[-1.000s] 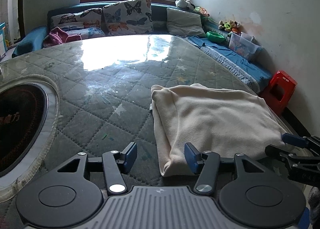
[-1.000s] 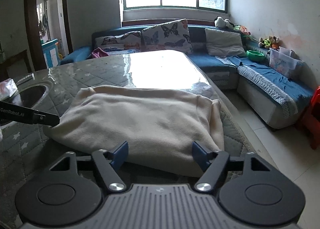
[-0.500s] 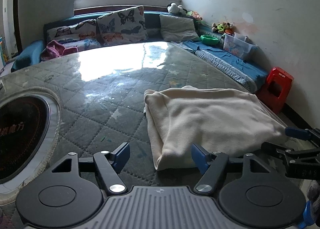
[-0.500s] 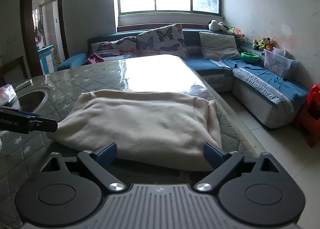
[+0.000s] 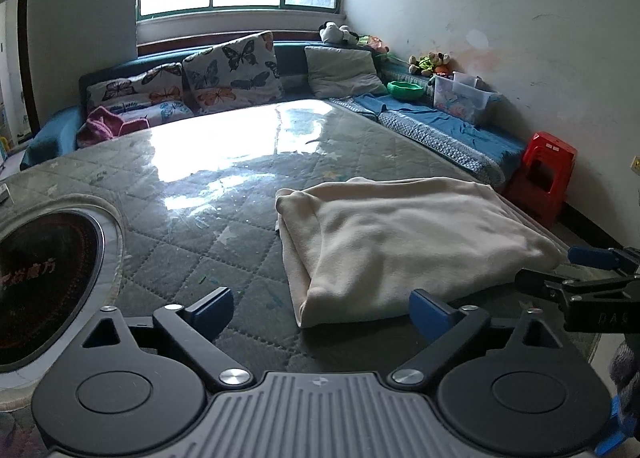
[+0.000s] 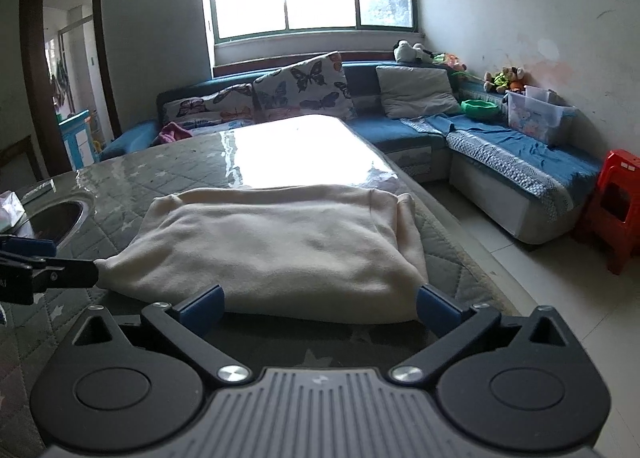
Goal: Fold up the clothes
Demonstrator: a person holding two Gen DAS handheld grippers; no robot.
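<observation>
Bare tabletop [image 5: 224, 194] left of garment [image 5: 400, 234] (inset cooktop [image 5: 44, 282] farther)

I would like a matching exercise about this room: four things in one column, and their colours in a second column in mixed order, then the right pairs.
Things:
1. folded garment on the table
2. stool by the wall
3. bowl on the sofa
4. gripper finger pads

Colours:
A. green
B. blue
C. cream
D. red

Pairs: 1-C, 2-D, 3-A, 4-B
</observation>
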